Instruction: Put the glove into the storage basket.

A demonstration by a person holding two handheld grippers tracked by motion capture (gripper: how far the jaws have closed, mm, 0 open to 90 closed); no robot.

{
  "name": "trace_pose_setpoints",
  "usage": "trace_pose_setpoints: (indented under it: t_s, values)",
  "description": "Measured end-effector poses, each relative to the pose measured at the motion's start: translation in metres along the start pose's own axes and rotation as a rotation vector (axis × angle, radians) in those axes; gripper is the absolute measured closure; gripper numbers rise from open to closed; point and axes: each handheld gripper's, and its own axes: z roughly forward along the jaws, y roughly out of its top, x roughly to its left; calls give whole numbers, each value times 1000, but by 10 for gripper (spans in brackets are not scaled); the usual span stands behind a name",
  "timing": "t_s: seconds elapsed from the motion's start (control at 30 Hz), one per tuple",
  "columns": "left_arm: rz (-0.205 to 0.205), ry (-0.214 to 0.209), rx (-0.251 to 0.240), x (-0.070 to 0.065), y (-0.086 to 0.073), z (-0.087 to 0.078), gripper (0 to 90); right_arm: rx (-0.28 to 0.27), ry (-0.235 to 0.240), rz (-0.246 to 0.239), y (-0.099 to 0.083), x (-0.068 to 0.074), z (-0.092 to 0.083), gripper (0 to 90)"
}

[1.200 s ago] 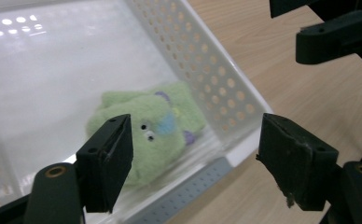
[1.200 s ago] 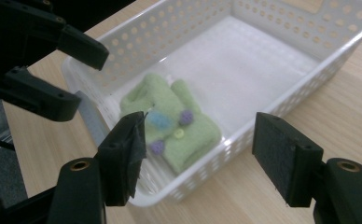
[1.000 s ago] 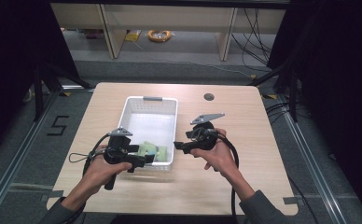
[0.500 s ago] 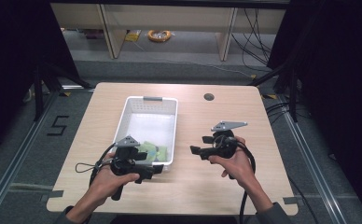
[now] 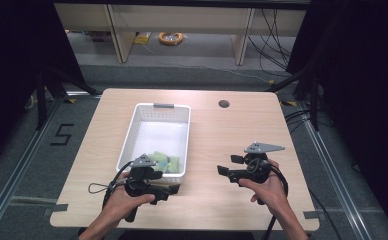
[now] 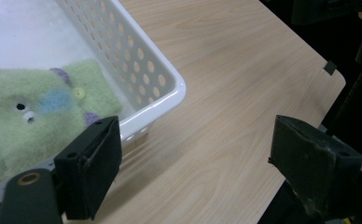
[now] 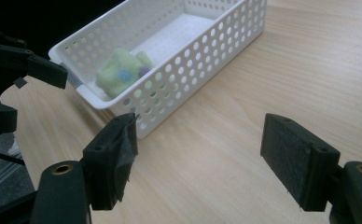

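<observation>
1. A green plush cloth is seen lying inside the near end of a white perforated basket, left of centre in the high view.
2. The placing appears done; little beyond withdrawal seems left.
3. The left tool, at lower left, is held with jaws apart and nothing between them.
4. The right tool, at lower right, has just been opening its jaws, with nothing between them.
5. A pale wood table is shown, with a round cable hole; grey floor, cables and dark curtains surround it.
</observation>
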Motion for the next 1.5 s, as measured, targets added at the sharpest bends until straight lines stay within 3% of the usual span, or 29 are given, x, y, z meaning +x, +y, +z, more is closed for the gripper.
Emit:
trace_pose_setpoints:
  t_s: [0.07,0.13,0.17,0.2,0.37,0.53,0.6,0.67,0.7,0.73,0.77,0.83,0.87,0.9,1.03,1.07,1.13,1.2,1.23,1.27,1.3,1.37,1.4,1.47,1.5]
  values:
    - [11,5,0,-2,-3,2,160,-9,-5,-20,-4,-2,-3,268]
    - [12,-11,5,-3,-6,4,160,-24,6,10,-11,1,-5,253]
    - [12,-7,5,-4,-8,5,159,-25,4,-25,-12,-2,-6,250]
    - [13,-10,11,-5,-9,5,160,-13,17,13,-15,1,-7,239]
    - [16,-4,10,-6,-15,9,160,-50,20,-45,-28,-2,-7,206]
    - [24,-6,-13,-7,-20,9,160,-64,38,2,-40,0,-9,187]
    - [18,-18,-16,-7,-22,10,160,-64,35,-33,-44,-4,-9,186]
    - [24,-13,-13,-7,-25,10,160,-69,32,-8,-48,-4,-10,186]
    - [29,-8,-10,-8,-26,10,160,-63,33,-22,-50,-6,-11,186]
    - [29,-11,-10,-8,-28,11,160,-51,22,2,-51,-4,-13,186]
    - [36,-17,-3,-8,-29,11,160,-69,30,6,-53,-4,-13,186]
    - [36,-17,-2,-9,-31,12,160,-71,26,-16,-55,-6,-14,186]
    - [43,-15,-2,-9,-32,12,160,-65,32,7,-56,-3,-15,186]
    - [31,-20,-4,-10,-33,13,160,-79,29,-15,-57,-5,-15,185]
    - [35,-28,-6,-13,-39,15,160,-58,30,7,-62,-1,-19,182]
    - [45,-28,-2,-13,-40,15,160,-78,41,-10,-63,-1,-18,181]
    - [50,-16,-4,-15,-42,15,160,-58,37,2,-66,0,-20,179]
    - [46,-24,-9,-15,-45,16,160,-70,47,-19,-69,0,-18,178]
    - [49,-17,3,-16,-47,16,160,-54,49,4,-70,2,-19,179]
    - [50,-23,6,-16,-48,17,160,-58,46,-24,-71,1,-19,179]
    - [48,-27,14,-17,-51,17,160,-54,51,-3,-73,2,-19,180]
    - [48,-29,19,-18,-54,18,160,-58,44,-30,-74,1,-19,179]
    - [51,-29,24,-18,-55,18,160,-27,44,19,-76,5,-22,179]
    - [59,-27,30,-19,-57,18,160,-46,38,-31,-77,2,-19,179]
    - [60,-25,24,-19,-58,18,160,-39,45,-10,-78,4,-19,179]
